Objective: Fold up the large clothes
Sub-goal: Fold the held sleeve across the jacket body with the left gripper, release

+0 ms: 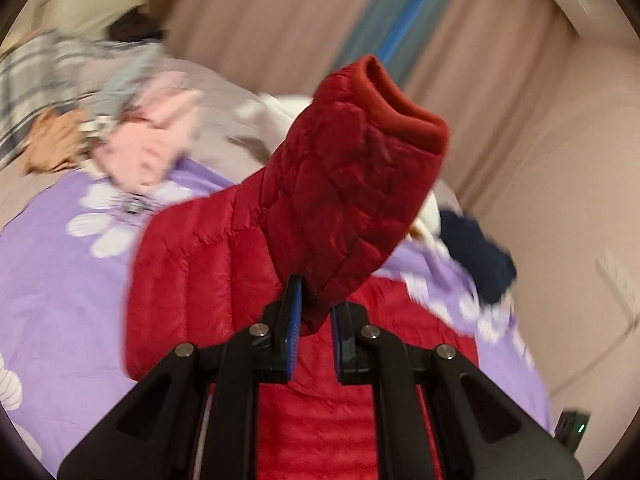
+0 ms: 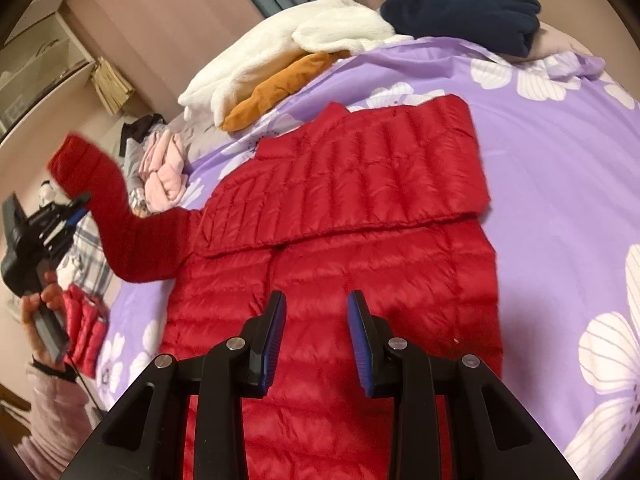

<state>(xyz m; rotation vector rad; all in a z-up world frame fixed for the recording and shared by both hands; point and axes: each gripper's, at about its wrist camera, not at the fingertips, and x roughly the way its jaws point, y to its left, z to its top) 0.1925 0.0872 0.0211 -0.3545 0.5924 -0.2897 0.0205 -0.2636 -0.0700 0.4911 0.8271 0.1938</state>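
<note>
A red quilted puffer jacket (image 2: pixel 344 240) lies flat on the purple flowered bed cover (image 2: pixel 560 184), with one sleeve folded across its chest (image 2: pixel 360 176). My left gripper (image 1: pixel 316 312) is shut on the other sleeve (image 1: pixel 352 184) and holds it up off the bed, cuff upward. It also shows at the left of the right wrist view (image 2: pixel 78 206), with the lifted sleeve (image 2: pixel 104 196). My right gripper (image 2: pixel 316 304) is open and empty, hovering over the jacket's lower body.
A white fleece (image 2: pixel 256 56), an orange garment (image 2: pixel 276 88) and a navy garment (image 2: pixel 464 12) lie at the far edge. Pink clothes (image 2: pixel 164 172) and a plaid cloth (image 1: pixel 36 80) lie left. A small red quilted piece (image 2: pixel 84 320) lies by the bed's edge.
</note>
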